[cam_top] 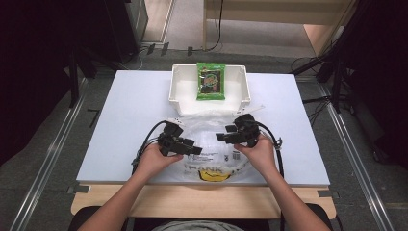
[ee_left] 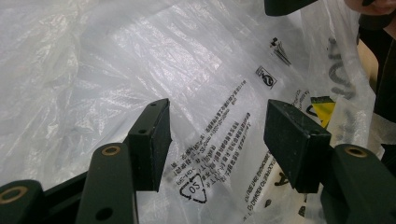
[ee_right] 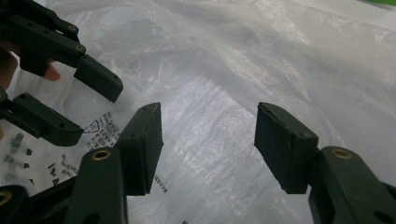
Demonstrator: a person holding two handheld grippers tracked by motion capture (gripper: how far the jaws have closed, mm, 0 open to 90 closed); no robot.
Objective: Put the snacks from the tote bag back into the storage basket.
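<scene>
My left gripper [cam_top: 196, 150] sits over the left part of the clear plastic bag [cam_top: 211, 130], jaws spread wide, nothing clamped. In the left gripper view the bag [ee_left: 205, 84] lies flat under both pads, with black small print and a recycling triangle [ee_left: 193, 188] showing between them. I can't tell if the pads touch the film or hang just above it.

The bag is spread on the white table [cam_top: 125, 120], near edge, between my two hands. Its printed lettering and a yellow mark [cam_top: 214, 176] sit at the edge closest to me. It is crumpled and see-through.

Beyond the bag, a white bin [cam_top: 179, 89] stands at the far side of the table, with a green snack packet [cam_top: 210, 81] lying in it.

My right gripper [cam_top: 220, 137] is over the right part of the bag, pointing toward the left one, jaws released and wide apart, gripping nothing. In the right gripper view wrinkled film [ee_right: 210, 116] lies between the pads, and the left gripper [ee_right: 100, 112] shows at upper left, also parted.
</scene>
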